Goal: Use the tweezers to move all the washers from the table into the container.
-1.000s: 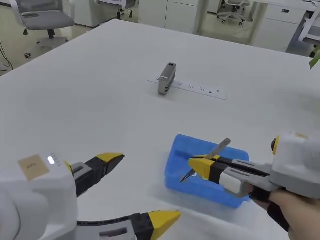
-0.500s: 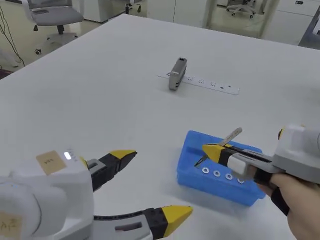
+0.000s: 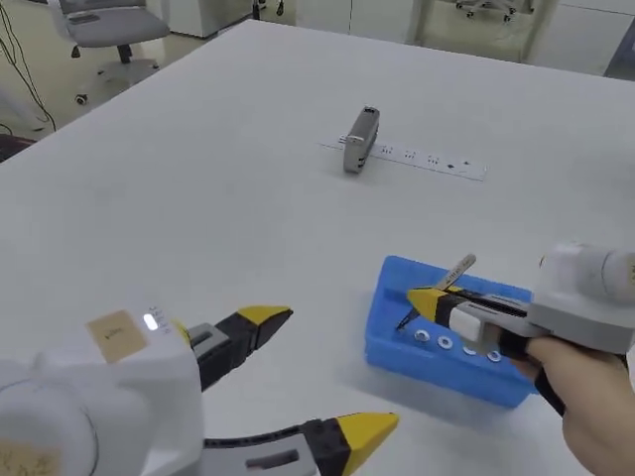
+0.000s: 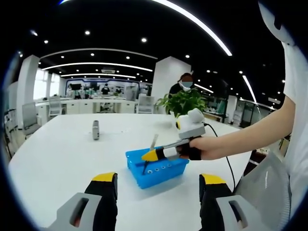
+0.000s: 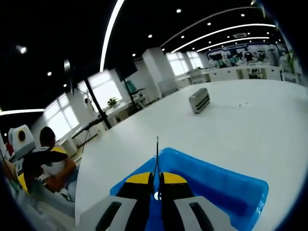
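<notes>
Washers [image 3: 444, 343] lie in a row inside blue container [image 3: 437, 377] on bench [image 3: 198, 178]. Right tongs [image 3: 415, 299] nearly closed, pinching tweezers [image 3: 454, 271], tip pointing down into container nr washers. Left tongs [image 3: 335, 370] wide open, empty, apart from container.

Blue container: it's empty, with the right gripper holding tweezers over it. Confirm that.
Wrong on one count: the blue container isn't empty; the head view shows several washers lying in it. The right gripper does hold the tweezers over it.
</notes>
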A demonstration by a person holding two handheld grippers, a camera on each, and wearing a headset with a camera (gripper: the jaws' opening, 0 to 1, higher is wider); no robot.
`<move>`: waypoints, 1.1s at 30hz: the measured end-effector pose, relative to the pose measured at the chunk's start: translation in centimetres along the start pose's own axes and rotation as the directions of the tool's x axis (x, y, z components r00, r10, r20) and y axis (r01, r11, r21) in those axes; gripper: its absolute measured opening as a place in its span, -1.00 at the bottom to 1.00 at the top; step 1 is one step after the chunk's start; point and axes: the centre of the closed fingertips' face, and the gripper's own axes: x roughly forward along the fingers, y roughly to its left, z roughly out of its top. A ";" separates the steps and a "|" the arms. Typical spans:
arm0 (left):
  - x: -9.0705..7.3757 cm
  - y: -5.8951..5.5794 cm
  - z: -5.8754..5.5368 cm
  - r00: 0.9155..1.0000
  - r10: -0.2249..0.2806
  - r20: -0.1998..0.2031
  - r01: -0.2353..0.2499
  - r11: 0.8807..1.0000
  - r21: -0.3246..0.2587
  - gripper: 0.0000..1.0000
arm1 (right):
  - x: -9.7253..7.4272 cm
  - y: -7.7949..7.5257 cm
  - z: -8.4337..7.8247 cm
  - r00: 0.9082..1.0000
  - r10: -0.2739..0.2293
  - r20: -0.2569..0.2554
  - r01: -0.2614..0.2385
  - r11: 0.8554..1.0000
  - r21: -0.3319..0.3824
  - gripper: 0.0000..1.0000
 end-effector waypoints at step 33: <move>-0.8 -0.5 1.5 0.994 -0.062 0.093 0.068 0.996 -0.057 0.04 | -4.5 3.9 2.7 0.996 0.004 0.085 0.009 0.989 -0.151 -0.93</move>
